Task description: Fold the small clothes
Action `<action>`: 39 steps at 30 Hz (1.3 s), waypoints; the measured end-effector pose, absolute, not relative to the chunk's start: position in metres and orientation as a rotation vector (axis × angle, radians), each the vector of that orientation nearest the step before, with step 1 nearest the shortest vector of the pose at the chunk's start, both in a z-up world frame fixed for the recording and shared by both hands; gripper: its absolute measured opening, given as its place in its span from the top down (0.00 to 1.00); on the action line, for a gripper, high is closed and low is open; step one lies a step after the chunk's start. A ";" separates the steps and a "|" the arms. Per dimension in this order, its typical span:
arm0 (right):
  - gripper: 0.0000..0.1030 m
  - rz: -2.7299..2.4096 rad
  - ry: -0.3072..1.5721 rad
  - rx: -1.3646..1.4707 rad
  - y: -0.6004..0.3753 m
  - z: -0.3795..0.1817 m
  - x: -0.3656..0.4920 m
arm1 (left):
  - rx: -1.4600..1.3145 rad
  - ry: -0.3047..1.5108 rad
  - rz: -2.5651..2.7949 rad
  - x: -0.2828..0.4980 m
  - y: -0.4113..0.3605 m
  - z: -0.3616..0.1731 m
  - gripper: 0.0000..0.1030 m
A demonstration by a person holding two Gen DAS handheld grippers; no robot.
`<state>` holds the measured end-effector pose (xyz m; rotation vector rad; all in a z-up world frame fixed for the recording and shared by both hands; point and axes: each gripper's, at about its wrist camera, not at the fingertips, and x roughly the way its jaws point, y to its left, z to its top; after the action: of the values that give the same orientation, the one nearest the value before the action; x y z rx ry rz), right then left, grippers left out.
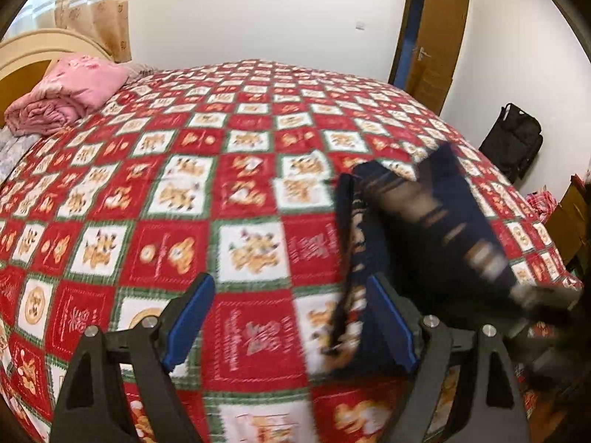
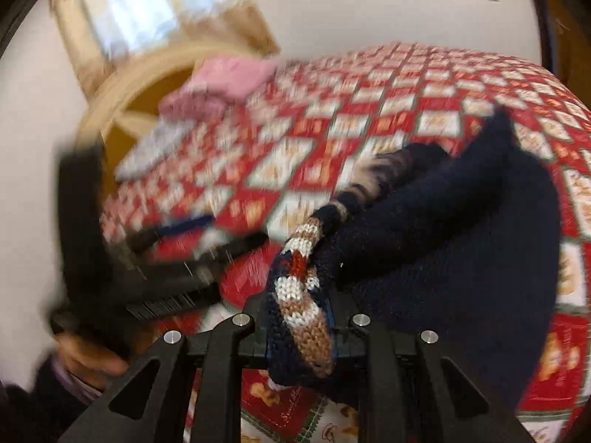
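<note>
Navy sweater (image 2: 443, 258), patterned edge clamped in right gripper (image 2: 301, 317), lifted over bed (image 1: 184, 192); left gripper (image 1: 291, 317) fingers spread, empty, beside it; step: carrying to lay out; next, likely spreading flat.

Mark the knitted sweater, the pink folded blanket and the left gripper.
knitted sweater (image 2: 461, 258): right wrist view, plain navy body.
pink folded blanket (image 1: 70, 92): left wrist view, top fold.
left gripper (image 1: 291, 317): left wrist view, midway between the blue fingertips.
</note>
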<state>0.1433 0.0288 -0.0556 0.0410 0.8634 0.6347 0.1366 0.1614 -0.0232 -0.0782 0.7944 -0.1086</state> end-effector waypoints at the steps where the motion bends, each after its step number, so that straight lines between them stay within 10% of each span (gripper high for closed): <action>1: 0.79 0.628 0.880 0.020 0.034 -0.069 0.142 | -0.070 0.793 -0.106 0.136 0.162 -0.026 0.16; 9: 0.75 0.596 0.850 -0.087 0.045 -0.091 0.141 | -0.120 0.817 -0.135 0.141 0.164 -0.043 0.16; 13: 0.34 0.723 0.874 0.000 0.048 -0.081 0.134 | -0.109 0.807 -0.133 0.136 0.165 -0.038 0.16; 15: 0.34 0.790 0.862 0.107 0.037 -0.067 0.129 | -0.099 0.792 -0.123 0.132 0.170 -0.031 0.16; 31: 0.39 0.456 0.850 0.230 -0.004 -0.055 0.191 | -0.142 0.757 -0.129 0.109 0.177 -0.016 0.14; 39: 0.81 0.384 0.849 0.061 0.035 -0.071 0.210 | -0.155 0.787 -0.086 0.105 0.197 -0.029 0.14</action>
<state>0.2100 0.0353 -0.0714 0.0612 0.8485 0.3843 0.1050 0.1968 -0.0287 -0.1554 0.7871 -0.0855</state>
